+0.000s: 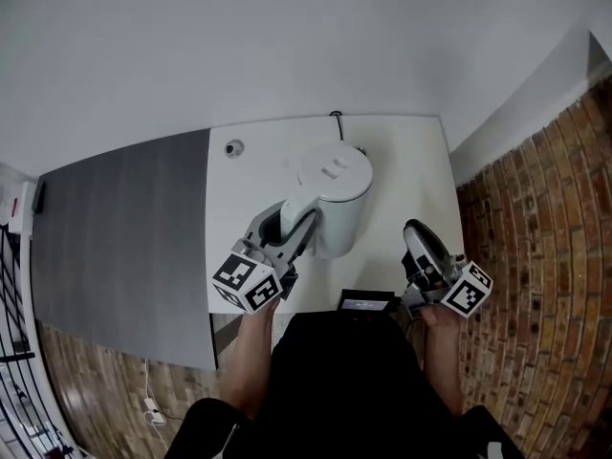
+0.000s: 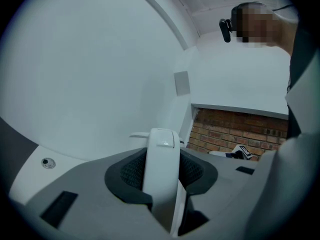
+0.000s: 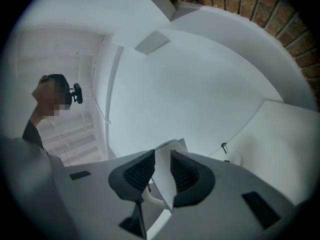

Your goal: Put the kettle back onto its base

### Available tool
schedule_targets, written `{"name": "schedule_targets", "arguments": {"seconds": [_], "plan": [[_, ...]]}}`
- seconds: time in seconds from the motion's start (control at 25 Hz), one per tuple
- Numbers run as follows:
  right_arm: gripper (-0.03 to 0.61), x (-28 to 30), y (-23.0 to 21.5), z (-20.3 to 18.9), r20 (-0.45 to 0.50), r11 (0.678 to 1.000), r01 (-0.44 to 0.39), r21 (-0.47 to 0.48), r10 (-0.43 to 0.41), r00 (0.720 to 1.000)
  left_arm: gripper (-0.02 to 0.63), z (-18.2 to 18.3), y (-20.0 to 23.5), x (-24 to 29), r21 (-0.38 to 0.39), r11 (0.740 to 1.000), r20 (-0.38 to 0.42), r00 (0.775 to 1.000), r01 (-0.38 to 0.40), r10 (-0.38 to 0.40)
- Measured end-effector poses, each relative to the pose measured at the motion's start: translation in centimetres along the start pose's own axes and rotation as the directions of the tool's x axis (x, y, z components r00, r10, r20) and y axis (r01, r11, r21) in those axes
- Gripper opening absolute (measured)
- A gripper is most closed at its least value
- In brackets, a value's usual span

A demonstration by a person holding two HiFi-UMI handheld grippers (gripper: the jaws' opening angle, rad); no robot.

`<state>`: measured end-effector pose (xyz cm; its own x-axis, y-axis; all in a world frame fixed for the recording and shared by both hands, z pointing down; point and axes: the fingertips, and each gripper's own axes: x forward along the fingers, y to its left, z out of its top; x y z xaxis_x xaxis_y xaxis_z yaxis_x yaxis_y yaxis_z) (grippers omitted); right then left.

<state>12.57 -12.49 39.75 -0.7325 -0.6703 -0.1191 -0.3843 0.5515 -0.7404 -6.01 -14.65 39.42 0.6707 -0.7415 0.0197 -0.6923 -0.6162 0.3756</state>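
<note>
Kettle handle (image 2: 162, 151) clamped in left tongs (image 1: 304, 226), white slab (image 3: 166, 156) between right tongs (image 3: 162, 171)

White surface (image 1: 421, 161) here, with a small round metal fitting (image 1: 233, 148) near its far left corner. Dark grey panel (image 1: 124, 247) adjoins on the left, brickwork (image 1: 535, 256) on the right, and a black device (image 1: 366, 302) sits at the near edge.
</note>
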Motion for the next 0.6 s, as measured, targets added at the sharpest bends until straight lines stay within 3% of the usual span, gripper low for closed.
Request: {"name": "schedule_targets", "arguments": {"seconds": [0.32, 0.6], "plan": [[0.095, 0.7, -0.7, -1.1, -0.041, 0.999, 0.042, -0.003, -0.042, 0.998, 0.163, 0.0, 2.2, 1.2, -0.039, 0.999, 0.002, 1.0, -0.009, 0.009], [0.095, 1.7, -2.8, 0.1, -0.051, 1.0, 0.011, 0.028, -0.009, 0.999, 0.163, 1.5, 4.3, 3.3, -0.045, 0.996, 0.04, 0.996, -0.079, 0.08]]}}
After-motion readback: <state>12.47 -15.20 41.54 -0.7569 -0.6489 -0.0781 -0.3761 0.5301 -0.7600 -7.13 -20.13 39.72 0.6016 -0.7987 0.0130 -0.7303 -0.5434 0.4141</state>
